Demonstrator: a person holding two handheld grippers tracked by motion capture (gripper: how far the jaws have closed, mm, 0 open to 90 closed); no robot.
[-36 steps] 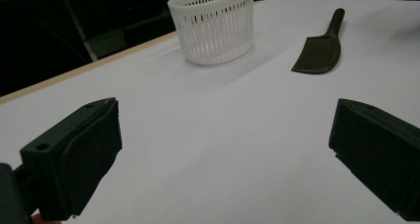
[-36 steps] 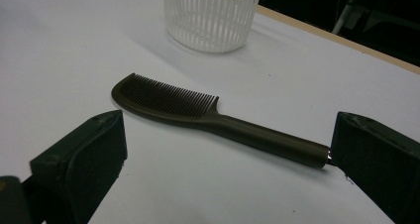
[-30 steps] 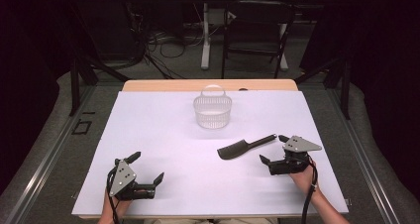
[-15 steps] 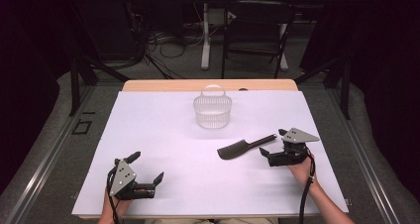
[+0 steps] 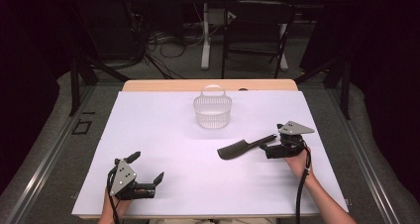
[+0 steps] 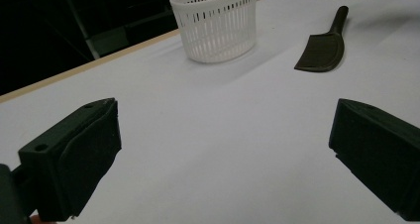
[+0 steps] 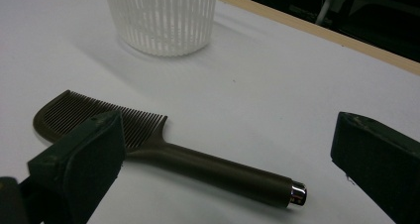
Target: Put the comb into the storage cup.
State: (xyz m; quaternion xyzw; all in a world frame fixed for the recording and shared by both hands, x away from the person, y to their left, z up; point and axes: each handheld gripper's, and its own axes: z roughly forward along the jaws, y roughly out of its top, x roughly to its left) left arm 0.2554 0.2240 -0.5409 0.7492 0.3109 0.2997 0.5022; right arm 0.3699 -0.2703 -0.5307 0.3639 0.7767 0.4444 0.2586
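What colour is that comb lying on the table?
Dark brown, with a small silver cap on the handle end; the comb shows best in the right gripper view.

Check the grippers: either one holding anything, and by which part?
Nothing held. Right gripper is open around the comb handle, not clamped; left gripper open over bare table.

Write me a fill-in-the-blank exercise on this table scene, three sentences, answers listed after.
1. The dark comb lies flat on the ____ table cover.
2. The right gripper has its jaws ____, with the comb's handle lying between them.
3. The slatted white ____ stands upright behind the comb, while the left gripper sits open near the table's front edge.

Missing words: white; open; basket
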